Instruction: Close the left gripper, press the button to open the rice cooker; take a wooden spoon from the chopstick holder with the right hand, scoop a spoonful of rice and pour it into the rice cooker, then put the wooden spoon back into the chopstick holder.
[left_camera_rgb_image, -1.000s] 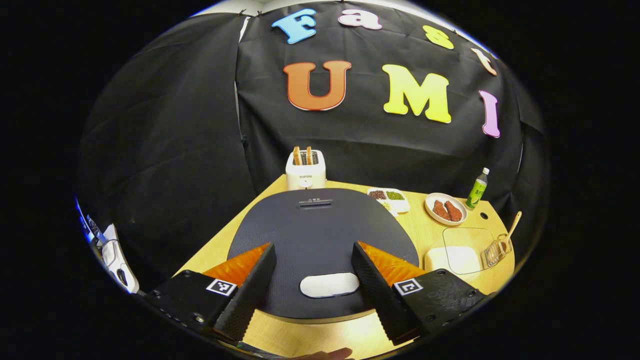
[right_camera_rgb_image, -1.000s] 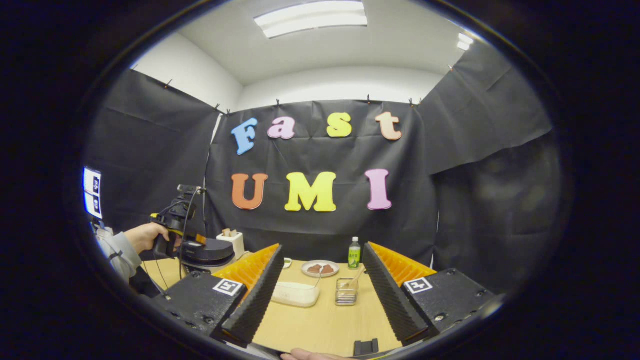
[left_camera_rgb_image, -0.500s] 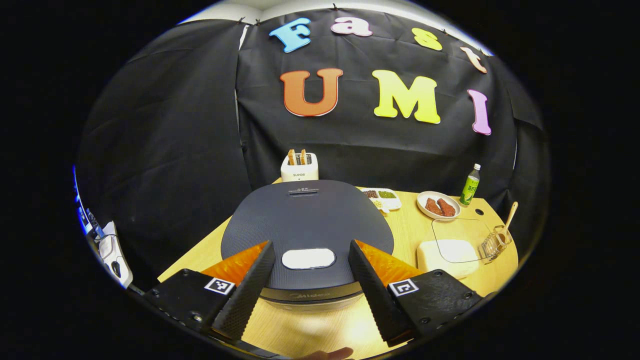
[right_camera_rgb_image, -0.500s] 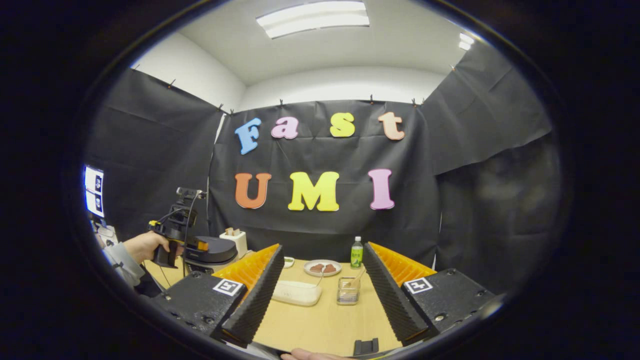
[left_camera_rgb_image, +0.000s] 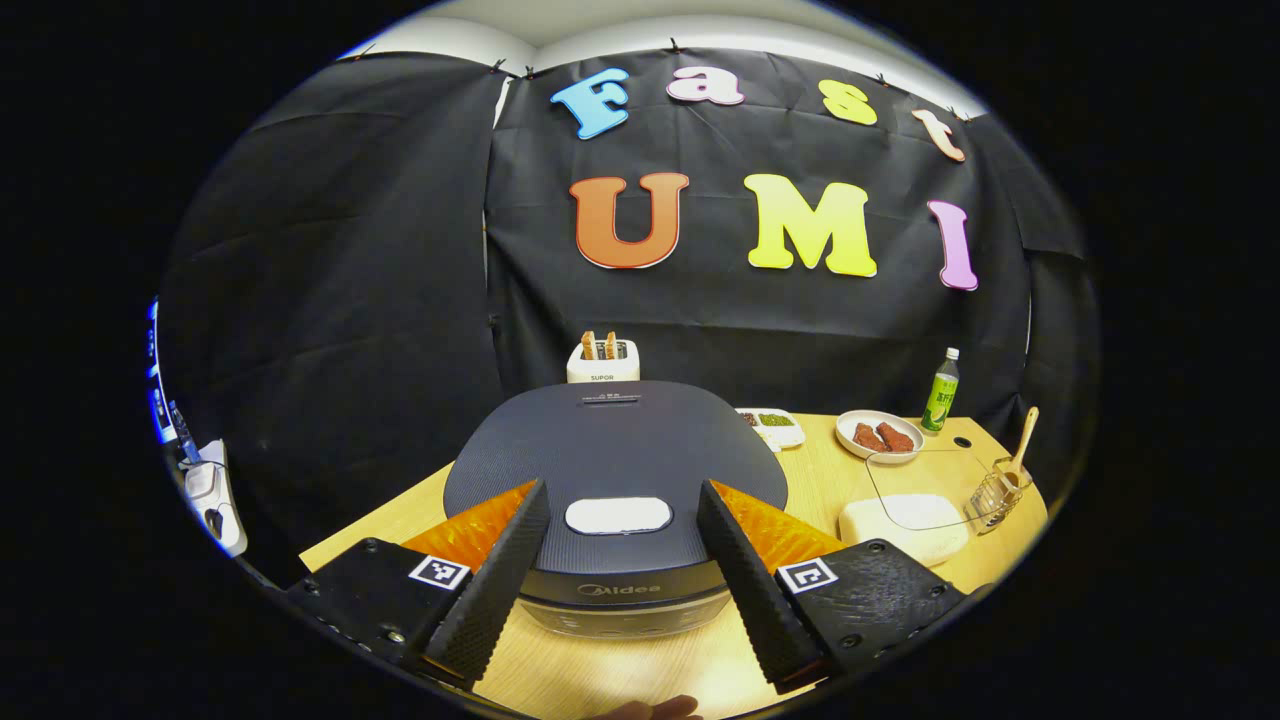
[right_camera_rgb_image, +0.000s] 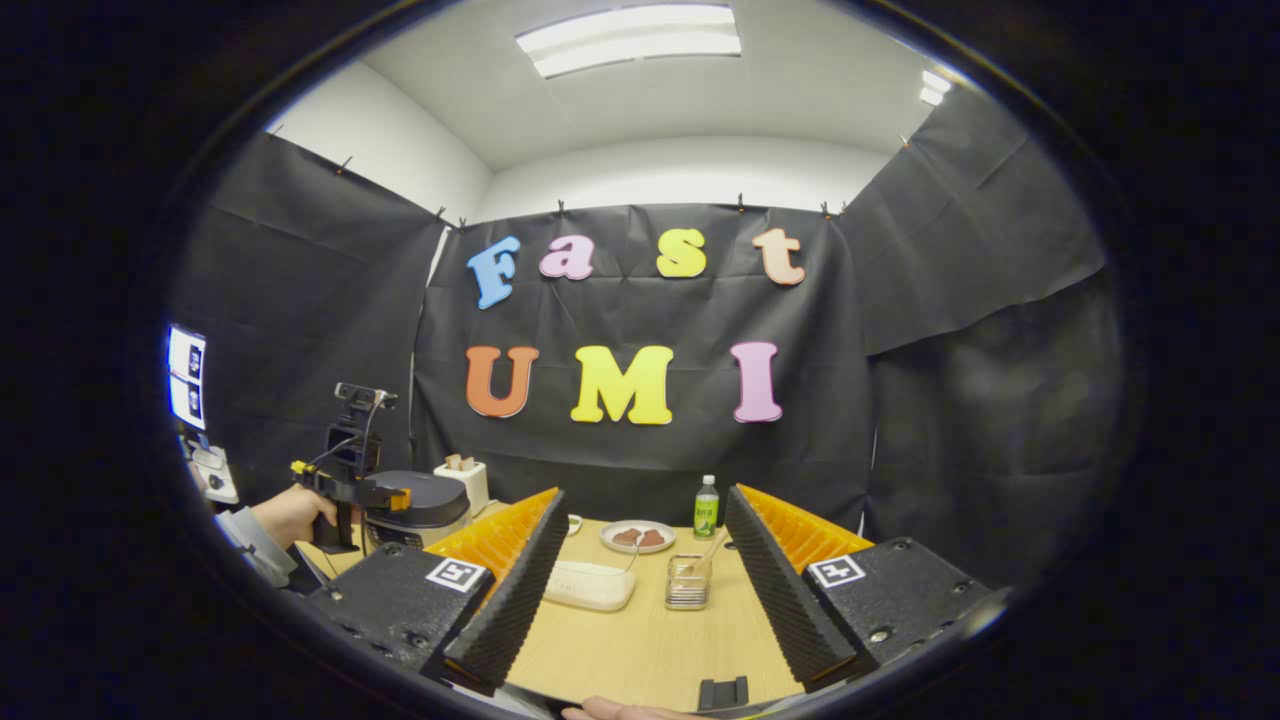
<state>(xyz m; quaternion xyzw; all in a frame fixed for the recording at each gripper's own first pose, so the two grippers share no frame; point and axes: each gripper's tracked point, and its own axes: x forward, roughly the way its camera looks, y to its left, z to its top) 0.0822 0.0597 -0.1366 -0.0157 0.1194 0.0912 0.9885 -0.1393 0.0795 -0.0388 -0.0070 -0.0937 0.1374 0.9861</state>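
The dark rice cooker (left_camera_rgb_image: 615, 450) stands lid down in the left gripper view, its white button (left_camera_rgb_image: 618, 515) near the front edge. My left gripper (left_camera_rgb_image: 622, 490) is open in front of it, fingers apart on either side of the button and touching nothing. The wire chopstick holder (left_camera_rgb_image: 990, 495) with the wooden spoon (left_camera_rgb_image: 1022, 440) stands at the right, beside the rice container (left_camera_rgb_image: 905, 525). In the right gripper view my right gripper (right_camera_rgb_image: 645, 495) is open and holds nothing, short of the chopstick holder (right_camera_rgb_image: 686, 583), the wooden spoon (right_camera_rgb_image: 712, 550) and the rice container (right_camera_rgb_image: 590, 585).
A white toaster (left_camera_rgb_image: 603, 362) stands behind the cooker. A divided dish of beans (left_camera_rgb_image: 772, 425), a plate of red-brown food (left_camera_rgb_image: 878, 435) and a green bottle (left_camera_rgb_image: 938, 378) line the back of the wooden table (left_camera_rgb_image: 600, 680). A hand (right_camera_rgb_image: 290, 510) holds the left gripper by the cooker (right_camera_rgb_image: 420, 505).
My left gripper has drawn back and sunk from over the lid, so the cooker's front wall now shows. It stays open. The right gripper has barely moved.
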